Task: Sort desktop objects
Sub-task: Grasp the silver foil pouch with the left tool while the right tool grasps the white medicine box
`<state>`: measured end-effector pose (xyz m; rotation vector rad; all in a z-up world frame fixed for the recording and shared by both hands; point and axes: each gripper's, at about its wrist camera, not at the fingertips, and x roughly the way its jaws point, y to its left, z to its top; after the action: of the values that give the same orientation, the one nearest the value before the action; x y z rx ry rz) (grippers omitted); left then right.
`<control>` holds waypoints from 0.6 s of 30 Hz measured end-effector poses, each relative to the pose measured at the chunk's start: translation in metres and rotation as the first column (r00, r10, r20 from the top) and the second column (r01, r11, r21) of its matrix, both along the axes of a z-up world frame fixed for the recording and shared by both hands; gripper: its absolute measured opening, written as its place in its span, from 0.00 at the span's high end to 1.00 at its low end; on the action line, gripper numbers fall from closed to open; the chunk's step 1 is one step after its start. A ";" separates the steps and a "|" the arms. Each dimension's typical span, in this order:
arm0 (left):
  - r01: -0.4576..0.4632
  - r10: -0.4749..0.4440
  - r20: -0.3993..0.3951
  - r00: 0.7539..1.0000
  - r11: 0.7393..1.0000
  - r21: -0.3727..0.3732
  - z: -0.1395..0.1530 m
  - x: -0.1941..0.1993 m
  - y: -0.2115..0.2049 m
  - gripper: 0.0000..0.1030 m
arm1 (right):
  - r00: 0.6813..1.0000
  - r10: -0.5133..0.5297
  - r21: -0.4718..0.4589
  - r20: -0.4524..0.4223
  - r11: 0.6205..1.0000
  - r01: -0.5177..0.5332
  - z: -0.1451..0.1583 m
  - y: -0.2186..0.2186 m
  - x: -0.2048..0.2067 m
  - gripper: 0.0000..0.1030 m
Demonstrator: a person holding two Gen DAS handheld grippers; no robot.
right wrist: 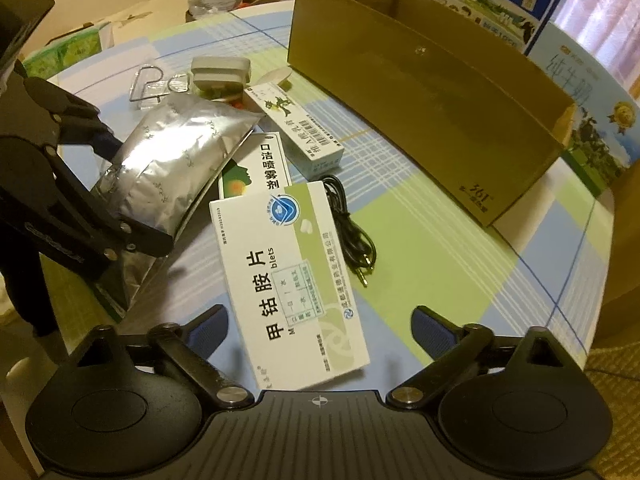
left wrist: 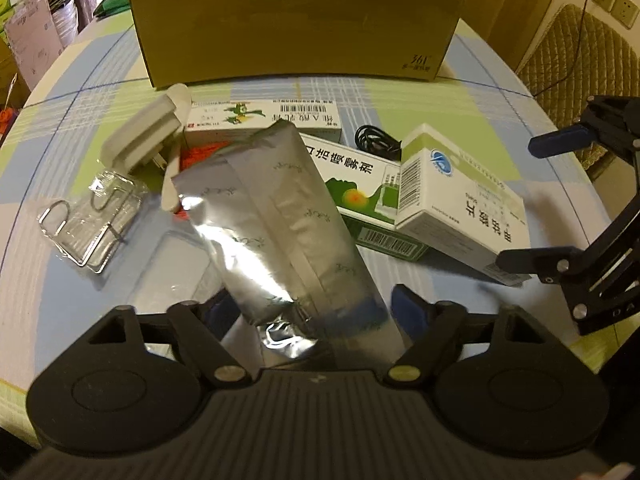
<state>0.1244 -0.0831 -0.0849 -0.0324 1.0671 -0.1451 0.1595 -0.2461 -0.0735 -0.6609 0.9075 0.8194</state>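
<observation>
On the checked table [left wrist: 80, 92], the left gripper [left wrist: 308, 312] pinches the silver bag [left wrist: 276, 216], maybe for the brown box [left wrist: 296, 28] at the top, while the right gripper [right wrist: 320, 328] waits wide open and empty.

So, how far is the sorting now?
Nothing looks done: the part of the carton in view is empty. In hand: the left gripper straddles the foil pouch. Left: three medicine boxes, cable, plug, clips. Right gripper is open.
</observation>
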 end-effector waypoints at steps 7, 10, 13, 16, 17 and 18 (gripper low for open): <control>0.057 -0.057 -0.005 0.998 0.998 0.020 -0.003 0.007 -0.005 0.37 | 0.998 0.047 -0.018 -0.040 0.999 -0.047 -0.010 0.007 0.009 0.17; 0.111 -0.111 -0.005 0.994 0.993 0.042 -0.003 0.009 -0.008 0.42 | 0.996 0.064 -0.030 -0.067 0.997 -0.066 -0.012 0.010 0.015 0.19; 0.178 -0.179 0.001 0.984 0.981 0.070 -0.001 0.009 -0.011 0.44 | 0.993 0.073 -0.037 -0.097 0.996 -0.077 -0.014 0.012 0.022 0.25; 0.208 -0.208 -0.005 0.978 0.976 0.056 0.001 0.008 -0.008 0.47 | 0.991 0.058 -0.042 -0.118 0.997 -0.063 -0.014 0.012 0.028 0.32; 0.209 -0.209 -0.007 0.978 0.976 0.055 0.002 0.008 -0.006 0.47 | 0.991 0.050 -0.049 -0.123 0.997 -0.056 -0.013 0.011 0.028 0.32; 0.206 -0.205 -0.011 0.979 0.977 0.055 0.002 0.008 -0.005 0.47 | 0.991 0.044 -0.056 -0.125 0.997 -0.052 -0.013 0.010 0.027 0.32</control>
<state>0.1322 -0.0885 -0.0830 0.1289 1.0780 -0.3020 0.1867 -0.2356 -0.0866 -0.6914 1.0347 0.8870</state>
